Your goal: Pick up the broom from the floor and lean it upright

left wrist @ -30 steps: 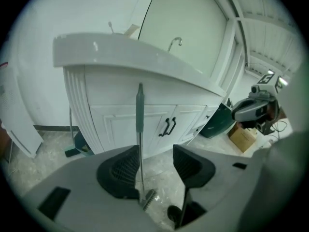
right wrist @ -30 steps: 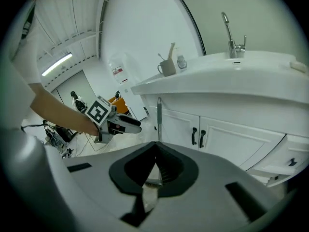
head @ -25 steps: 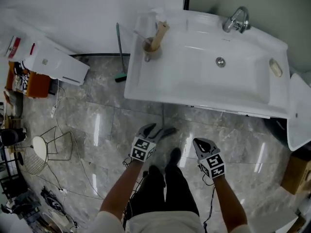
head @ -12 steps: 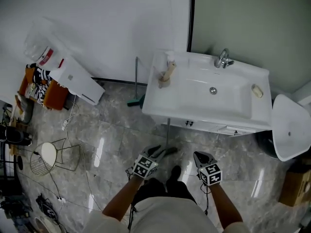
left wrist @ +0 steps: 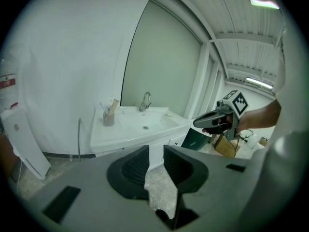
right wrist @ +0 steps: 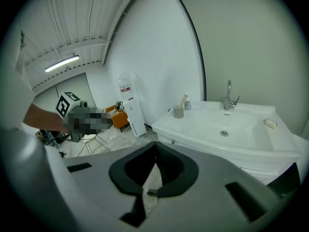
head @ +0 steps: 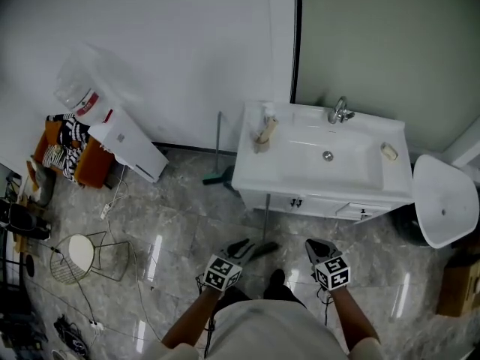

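Broom [head: 218, 154]: upright, handle leaning on the white wall, head on the marble floor [head: 172, 223], just beside the left end of the washbasin [head: 322, 160]. Neither gripper touches it; both are well apart from it, held low in front of the person.
Left gripper [head: 244, 246]: fingers [left wrist: 135, 166] slightly apart, have just been closing, nothing between them, only floor seen through the gap.
Right gripper [head: 319, 247]: fingers clenched tip to tip, empty.
Cup [head: 261, 139] with brushes stands on the basin's left corner.
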Available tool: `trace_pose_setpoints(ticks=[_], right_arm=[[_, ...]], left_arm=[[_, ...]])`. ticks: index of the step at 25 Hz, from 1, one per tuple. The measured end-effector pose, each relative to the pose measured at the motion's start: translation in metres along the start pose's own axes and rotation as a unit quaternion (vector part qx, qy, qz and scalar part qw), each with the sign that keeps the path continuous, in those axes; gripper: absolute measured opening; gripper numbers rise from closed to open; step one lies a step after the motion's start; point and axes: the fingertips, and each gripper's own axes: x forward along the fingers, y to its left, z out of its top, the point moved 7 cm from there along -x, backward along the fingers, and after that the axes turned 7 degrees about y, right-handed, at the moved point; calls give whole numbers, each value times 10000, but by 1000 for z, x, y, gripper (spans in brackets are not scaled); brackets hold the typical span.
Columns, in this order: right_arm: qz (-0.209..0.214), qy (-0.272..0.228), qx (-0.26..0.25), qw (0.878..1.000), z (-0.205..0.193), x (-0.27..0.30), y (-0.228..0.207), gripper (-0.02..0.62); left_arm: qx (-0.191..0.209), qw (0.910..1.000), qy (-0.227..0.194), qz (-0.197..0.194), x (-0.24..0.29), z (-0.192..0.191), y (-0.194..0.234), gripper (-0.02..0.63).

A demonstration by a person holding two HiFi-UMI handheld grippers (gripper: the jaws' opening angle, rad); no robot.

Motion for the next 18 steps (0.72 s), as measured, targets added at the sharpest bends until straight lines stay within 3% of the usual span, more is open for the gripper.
trace_pose_setpoints(ticks=[11,18], right_arm=[[-565,-294,97,9979,7,-6,118,2],[-943,-474,185,9942,3,-22,192,2]], left_arm=[[-25,9995,-314,-54,-114,-36,43,57],[164,9975,-565,-391,-173,-61,55,25]])
